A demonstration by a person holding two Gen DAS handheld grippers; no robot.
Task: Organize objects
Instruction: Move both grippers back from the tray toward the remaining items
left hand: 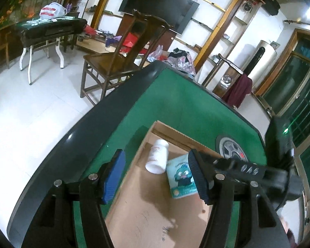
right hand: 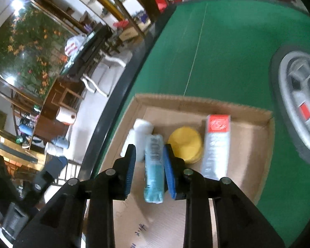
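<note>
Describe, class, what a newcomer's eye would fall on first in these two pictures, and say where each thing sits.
The shallow brown cardboard box on the green felt table draws the eye first. In the right wrist view it holds a round yellow sponge, a grey tube box with a red end and a white plastic bottle. The right gripper straddles a light blue tissue pack, while the left gripper hangs open above the box.

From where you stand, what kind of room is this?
Probably a home living room: a wall-mounted television, a wooden chair, and a green felt game table, likely for mahjong, holding a cardboard box.
</note>
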